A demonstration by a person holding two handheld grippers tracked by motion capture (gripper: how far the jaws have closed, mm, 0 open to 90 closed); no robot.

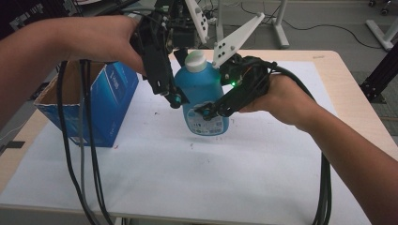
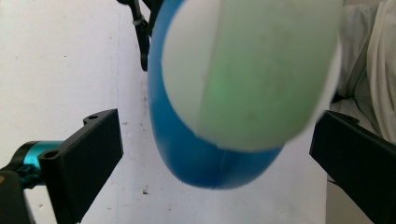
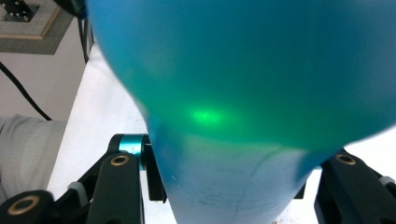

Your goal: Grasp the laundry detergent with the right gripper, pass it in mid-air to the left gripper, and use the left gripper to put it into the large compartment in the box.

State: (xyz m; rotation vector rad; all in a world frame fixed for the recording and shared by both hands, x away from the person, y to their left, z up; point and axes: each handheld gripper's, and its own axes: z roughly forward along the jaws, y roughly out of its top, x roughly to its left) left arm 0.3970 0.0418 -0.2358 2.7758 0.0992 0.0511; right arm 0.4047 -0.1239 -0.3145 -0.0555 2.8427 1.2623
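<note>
Table (image 1: 328, 70) with a white sheet (image 1: 211, 178) over most of its top. Blue cardboard box (image 1: 105, 101) sits at 9 o'clock on the sheet, open end facing left, well apart from the bottle's base. Blue bottle (image 1: 202, 98) with a white cap (image 1: 196, 61) is at 12 o'clock of the sheet's centre, upright, slightly tilted; base looks just off the sheet, can't tell for sure. Right gripper (image 1: 206, 111) comes in from 3 o'clock, jaws clenched on the bottle's lower body, one either side in the right gripper view (image 3: 224, 196). Left gripper (image 1: 174, 99) hangs from 11 o'clock, pointing down beside the bottle's left flank. Left gripper view: its jaws stand wide, released, either side of the cap (image 2: 247, 70) without touching.
</note>
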